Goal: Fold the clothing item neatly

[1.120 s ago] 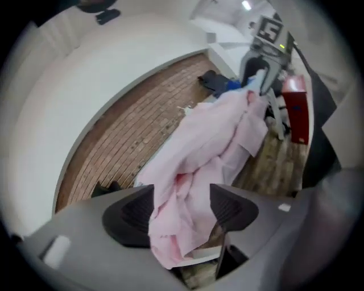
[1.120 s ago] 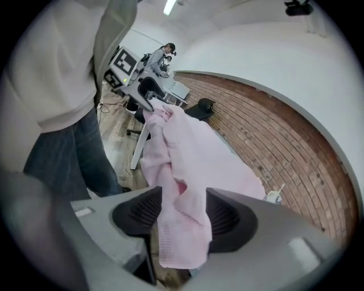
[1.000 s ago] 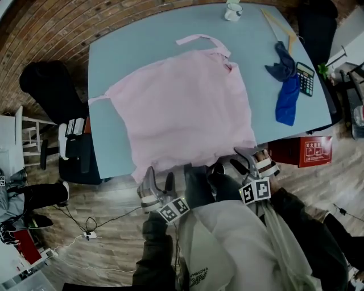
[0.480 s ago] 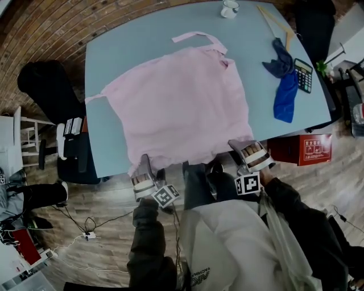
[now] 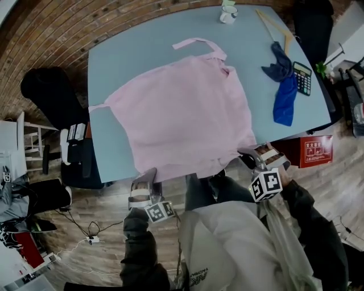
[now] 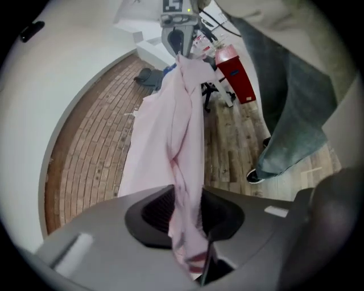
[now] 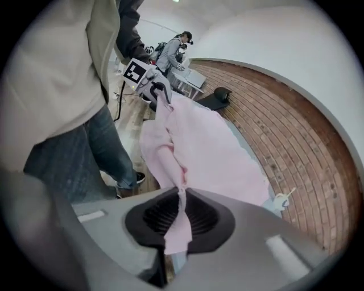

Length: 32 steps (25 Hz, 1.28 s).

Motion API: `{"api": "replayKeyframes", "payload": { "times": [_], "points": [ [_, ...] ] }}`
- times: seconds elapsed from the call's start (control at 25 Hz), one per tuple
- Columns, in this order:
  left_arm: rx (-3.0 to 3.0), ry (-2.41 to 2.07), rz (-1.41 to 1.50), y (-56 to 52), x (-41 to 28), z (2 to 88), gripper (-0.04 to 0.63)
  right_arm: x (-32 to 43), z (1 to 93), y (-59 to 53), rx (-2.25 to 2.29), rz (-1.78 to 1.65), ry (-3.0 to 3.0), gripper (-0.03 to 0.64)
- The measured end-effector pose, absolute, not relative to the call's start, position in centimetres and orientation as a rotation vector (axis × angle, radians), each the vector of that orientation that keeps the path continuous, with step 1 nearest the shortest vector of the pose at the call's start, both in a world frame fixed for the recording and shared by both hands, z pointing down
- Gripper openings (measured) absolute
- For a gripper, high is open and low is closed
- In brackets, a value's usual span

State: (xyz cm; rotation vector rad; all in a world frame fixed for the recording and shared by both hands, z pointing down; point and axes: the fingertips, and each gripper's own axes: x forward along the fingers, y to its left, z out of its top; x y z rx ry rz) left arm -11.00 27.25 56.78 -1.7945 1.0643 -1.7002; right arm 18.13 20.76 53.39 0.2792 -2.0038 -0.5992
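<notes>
A: Item: pink garment (image 5: 182, 113), flat on the blue surface (image 5: 114, 57), hem overhanging at 6 o'clock.

B: Holds: left gripper (image 5: 145, 181) at 7, right gripper (image 5: 251, 154) at 5. Fingers have just clenched, each pinching a hem corner, likely to fold it toward 12.

A: Surroundings: blue cloth (image 5: 282, 96) and calculator (image 5: 304, 78) at 2, mug (image 5: 228, 12) at 12. All lie apart from the garment.

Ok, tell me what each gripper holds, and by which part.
Both hold the pink garment by its near hem: left gripper at the left corner, right gripper at the right corner, jaws just closed on it.
</notes>
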Motion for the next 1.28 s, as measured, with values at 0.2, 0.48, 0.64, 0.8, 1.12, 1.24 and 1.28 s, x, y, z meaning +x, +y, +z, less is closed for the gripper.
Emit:
{"api": "replayKeyframes", "payload": {
  "times": [0.2, 0.48, 0.64, 0.8, 1.12, 1.24, 1.28],
  "points": [
    [-1.96, 1.11, -1.627, 26.2, -11.3, 51.3, 0.035, 17.8, 49.0, 19.0, 0.288, -0.525, -2.071, 0.034],
    [-2.172, 1.139, -1.561, 18.9, -14.2, 43.9, 0.035, 15.1, 42.2, 10.4, 0.413, -0.519, -2.123, 0.034],
    [-2.251, 1.253, -1.471, 12.2, -16.7, 40.8, 0.032, 12.7, 40.3, 3.6, 0.538, -0.603, -2.068, 0.034],
    [-2.283, 1.28, -1.54, 5.5, -19.6, 41.3, 0.032, 10.2, 40.8, -3.5, 0.619, -0.593, -2.058, 0.034],
    [-2.298, 1.31, -1.635, -6.2, -23.2, 47.1, 0.035, 6.9, 46.6, -14.5, 0.586, -0.542, -1.95, 0.035],
    [-2.263, 1.369, -1.7, -8.7, -24.8, 51.1, 0.104, 6.2, 49.1, -16.6, 0.583, -0.583, -1.896, 0.04],
    [-2.254, 1.394, -1.704, -9.2, -25.1, 52.1, 0.13, 6.1, 49.8, -17.1, 0.589, -0.59, -1.882, 0.046]
  ]
}}
